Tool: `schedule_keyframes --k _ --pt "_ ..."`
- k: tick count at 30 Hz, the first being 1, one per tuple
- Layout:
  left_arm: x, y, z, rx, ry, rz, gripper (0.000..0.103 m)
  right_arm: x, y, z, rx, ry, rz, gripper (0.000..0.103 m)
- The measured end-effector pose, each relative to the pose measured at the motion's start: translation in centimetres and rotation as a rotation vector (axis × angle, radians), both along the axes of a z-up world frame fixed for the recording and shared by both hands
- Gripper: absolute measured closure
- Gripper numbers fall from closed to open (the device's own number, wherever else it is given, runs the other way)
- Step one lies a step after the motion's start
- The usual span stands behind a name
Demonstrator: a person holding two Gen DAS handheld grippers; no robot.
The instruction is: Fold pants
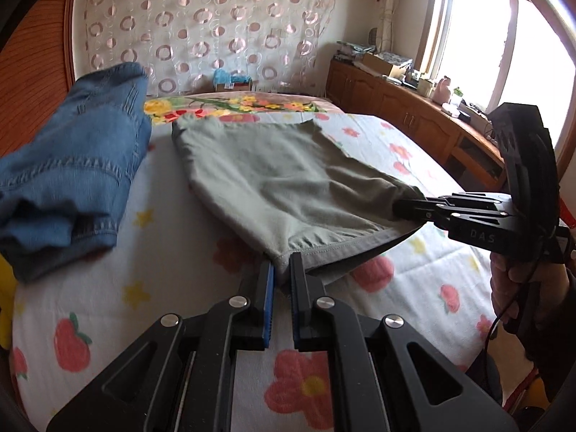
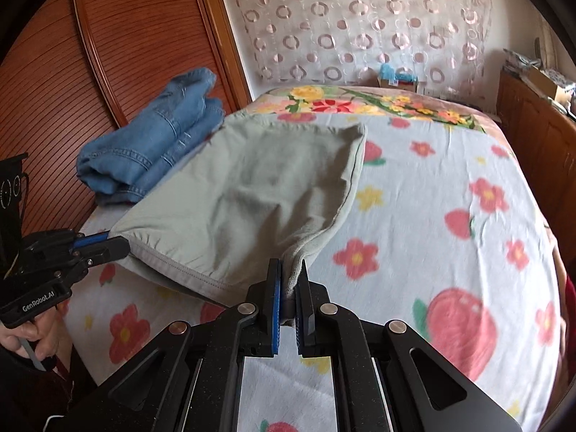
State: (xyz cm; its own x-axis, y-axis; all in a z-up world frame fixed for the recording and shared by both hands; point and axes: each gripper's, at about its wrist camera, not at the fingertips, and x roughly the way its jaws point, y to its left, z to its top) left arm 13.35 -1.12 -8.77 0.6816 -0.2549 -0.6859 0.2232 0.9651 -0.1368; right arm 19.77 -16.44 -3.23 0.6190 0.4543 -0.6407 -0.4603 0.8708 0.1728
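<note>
Grey-green pants (image 1: 273, 176) lie spread across the flowered bedspread (image 1: 162, 262), their near hem lifted a little off it. My left gripper (image 1: 282, 262) is shut on the hem's left corner. My right gripper (image 1: 399, 207) is shut on the other corner, coming in from the right side of the left wrist view. In the right wrist view the pants (image 2: 252, 194) run away from me, my right gripper (image 2: 291, 270) pinches their bunched edge, and my left gripper (image 2: 118, 243) holds the far-left corner. A hand (image 1: 522, 288) grips the right tool's handle.
Folded blue jeans (image 1: 75, 176) lie on the bed's left side, beside a ribbed wooden panel (image 2: 108, 54). A patterned curtain (image 1: 216, 28) hangs behind the bed. Wooden cabinets (image 1: 396, 108) with clutter on top stand along the right under a bright window (image 1: 504, 43).
</note>
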Motion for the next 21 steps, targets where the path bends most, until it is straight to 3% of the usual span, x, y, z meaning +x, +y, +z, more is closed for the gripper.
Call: schedule_keyframes --k 14,21 --pt "-0.4 0.5 -1.6 -0.039 0.04 0.014 0.094 -0.7 0.3 -1.8 -0.001 0.015 -0.016 0.097" --pt "-0.2 1.2 -1.1 -0.06 0.042 0.052 0.08 -1.1 1.1 -2.6 -0.055 -0.026 -0.016 0.097"
